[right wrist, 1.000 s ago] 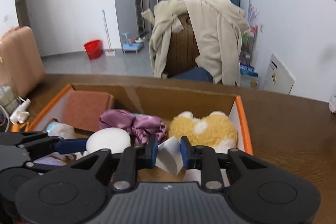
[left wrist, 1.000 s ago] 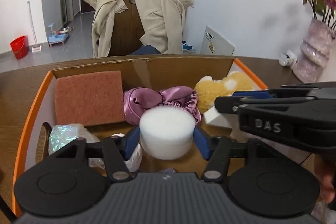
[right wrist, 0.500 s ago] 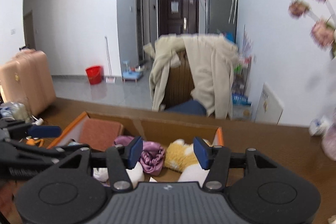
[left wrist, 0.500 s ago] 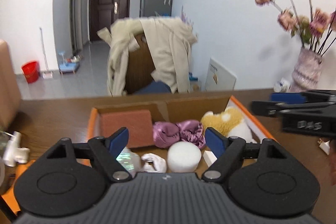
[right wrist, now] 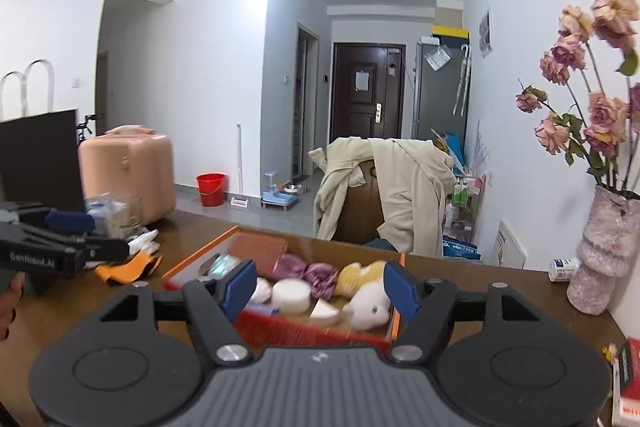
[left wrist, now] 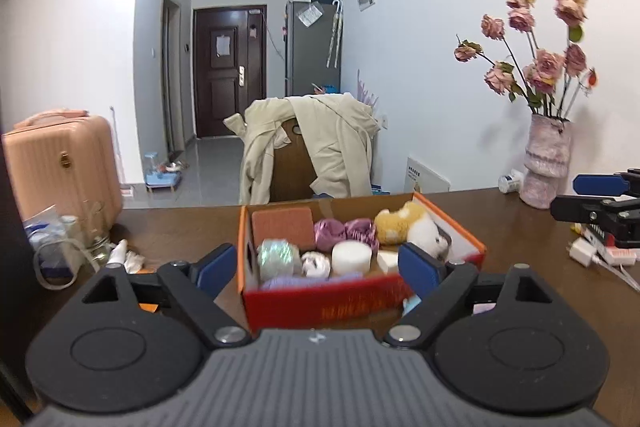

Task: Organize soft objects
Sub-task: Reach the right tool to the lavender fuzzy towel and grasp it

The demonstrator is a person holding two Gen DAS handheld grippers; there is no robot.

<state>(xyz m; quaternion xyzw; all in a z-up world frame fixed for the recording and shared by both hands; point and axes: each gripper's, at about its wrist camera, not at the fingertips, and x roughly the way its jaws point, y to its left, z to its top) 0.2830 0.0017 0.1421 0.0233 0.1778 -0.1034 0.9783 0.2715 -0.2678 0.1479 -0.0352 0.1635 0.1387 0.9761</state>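
Note:
A red and orange cardboard box (left wrist: 320,301) (right wrist: 308,337) on the brown table holds soft things: a white foam puck (left wrist: 351,257) (right wrist: 291,295), a purple satin scrunchie (left wrist: 346,231), a yellow and white plush toy (left wrist: 412,223) (right wrist: 370,301), a brown sponge (left wrist: 283,227), a white wedge sponge (right wrist: 323,310) and an iridescent bundle (left wrist: 278,258). My left gripper (left wrist: 316,269) is open and empty, held back above the box's near side. My right gripper (right wrist: 320,285) is open and empty, also drawn back from the box.
A pink vase of dried roses (left wrist: 546,163) (right wrist: 600,251) stands at the right by the wall. Chargers and cables (left wrist: 588,253) lie at the right; jars and bags (left wrist: 64,243) and an orange cloth (right wrist: 128,265) at the left. A chair with a coat (left wrist: 308,155) stands behind the table.
Both grippers let go of their pieces, the white puck and the white wedge, inside the box, opened wide, and pulled up and back away from the box.

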